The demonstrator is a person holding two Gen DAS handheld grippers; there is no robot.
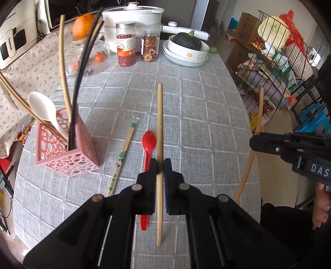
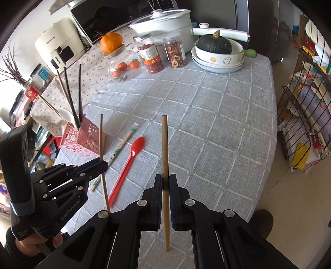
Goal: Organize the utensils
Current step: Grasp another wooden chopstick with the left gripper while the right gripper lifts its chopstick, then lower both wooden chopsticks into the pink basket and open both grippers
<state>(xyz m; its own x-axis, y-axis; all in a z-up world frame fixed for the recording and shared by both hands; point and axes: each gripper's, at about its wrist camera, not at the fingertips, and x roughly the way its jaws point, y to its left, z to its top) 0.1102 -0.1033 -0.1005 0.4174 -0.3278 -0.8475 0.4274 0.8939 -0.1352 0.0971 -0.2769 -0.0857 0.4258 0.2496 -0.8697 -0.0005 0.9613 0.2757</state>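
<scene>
My left gripper (image 1: 159, 165) is shut on a wooden chopstick (image 1: 159, 124) held above the table; it also shows in the right wrist view (image 2: 101, 163). My right gripper (image 2: 165, 182) is shut on a second wooden chopstick (image 2: 165, 144), seen at the right in the left wrist view (image 1: 259, 115). The pink perforated utensil holder (image 1: 68, 153) stands at the left with a white spoon (image 1: 43, 109), black chopsticks (image 1: 82, 68) and wooden chopsticks in it. A red plastic spoon (image 1: 148, 144) and a wrapped pair of chopsticks (image 1: 122, 157) lie on the grey checked tablecloth (image 1: 196, 124).
At the back stand two jars (image 1: 125, 44), stacked bowls with a dark squash (image 1: 187, 48), a white pot (image 1: 132, 18), a glass jar with oranges (image 1: 82, 27). A wire rack (image 1: 279, 62) stands beyond the table's right edge.
</scene>
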